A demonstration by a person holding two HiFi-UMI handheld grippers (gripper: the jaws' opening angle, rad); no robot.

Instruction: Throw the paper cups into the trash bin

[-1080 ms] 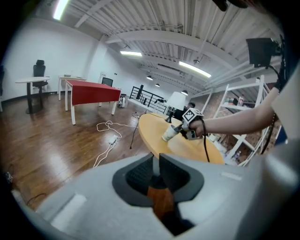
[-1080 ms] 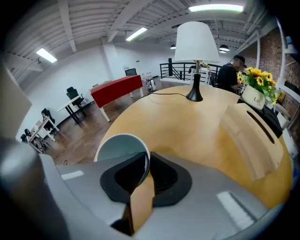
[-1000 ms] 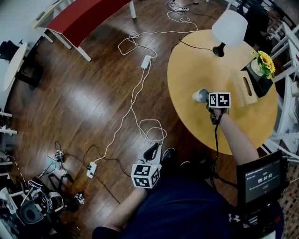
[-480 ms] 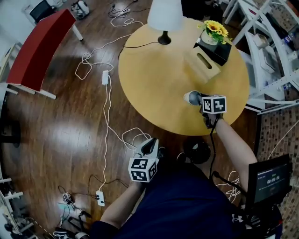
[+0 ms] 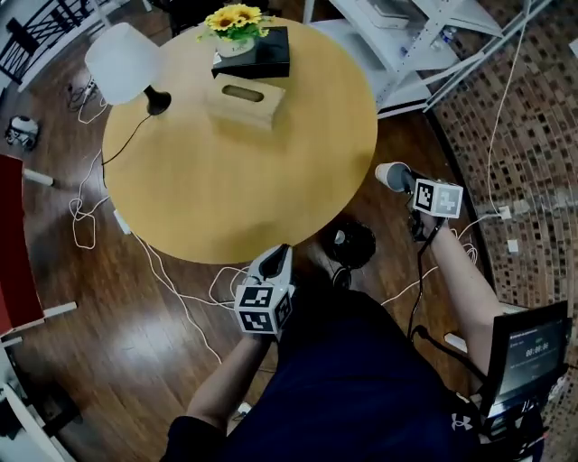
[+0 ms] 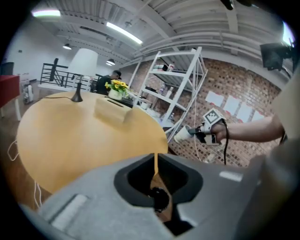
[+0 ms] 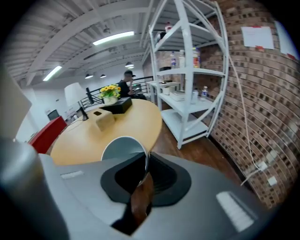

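Pinches the paper cup [image 5: 390, 175] by its rim in the right gripper [image 5: 410, 183], out past the right edge of the round table [image 5: 226, 180], over the floor, probably to carry it to the bin. Has just been closing the left gripper [image 5: 275, 263] by the table's near edge, jaws nearly together, on nothing.

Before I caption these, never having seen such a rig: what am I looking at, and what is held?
A person carries two hand-held grippers. One picture looks down from a head camera; the other two look along each one's jaws. The round table bears a lamp, a tissue box, flowers and a black box. The right hand-held gripper pinches a paper cup beside the table. The left hand-held gripper has just been closing, with nothing between its jaws.
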